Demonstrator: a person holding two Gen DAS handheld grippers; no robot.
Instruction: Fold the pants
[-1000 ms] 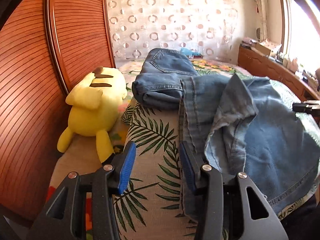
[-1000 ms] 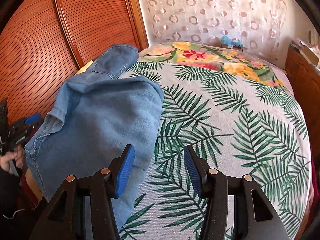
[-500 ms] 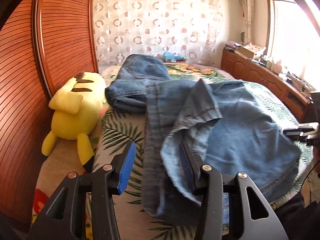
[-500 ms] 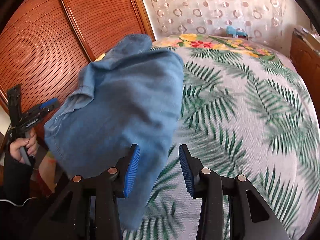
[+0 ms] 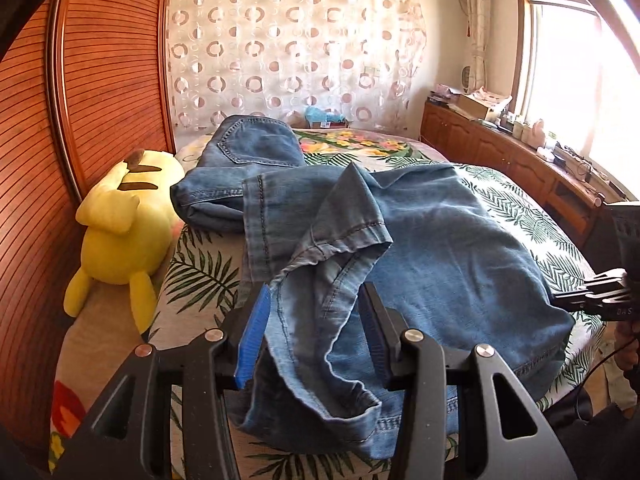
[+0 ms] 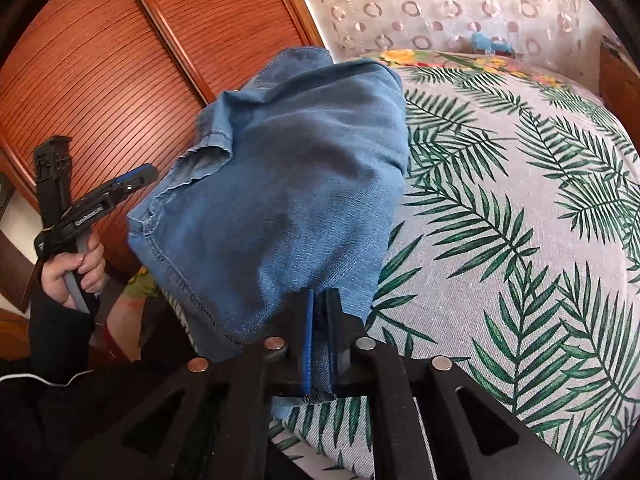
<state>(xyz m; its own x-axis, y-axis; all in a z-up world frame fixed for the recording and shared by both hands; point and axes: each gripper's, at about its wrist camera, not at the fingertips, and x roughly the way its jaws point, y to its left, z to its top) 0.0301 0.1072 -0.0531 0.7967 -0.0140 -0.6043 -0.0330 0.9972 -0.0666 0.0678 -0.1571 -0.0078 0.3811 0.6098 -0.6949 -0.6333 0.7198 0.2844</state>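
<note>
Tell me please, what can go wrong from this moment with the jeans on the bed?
1. The right claw is shut on only a thin edge of the jeans; a pull may slip it free.
2. The left claw is open over a rumpled leg opening, so it might pinch extra layers.

This is a bedroom in a home. A wide bed [image 5: 200, 280] fills the room, spread with a sheet printed with green palm leaves and bright flowers. A yellow plush toy [image 5: 124, 224] lies along its edge, against a wardrobe [image 5: 108, 92] with ribbed reddish-brown wooden doors. Behind the bed hangs a sheer curtain [image 5: 292, 56] patterned with rings. A low wooden cabinet [image 5: 500, 152] runs under a sunlit window [image 5: 568, 80], its top cluttered with boxes and small household things. A pair of blue jeans [image 5: 432, 240] lies on the bed.
</note>
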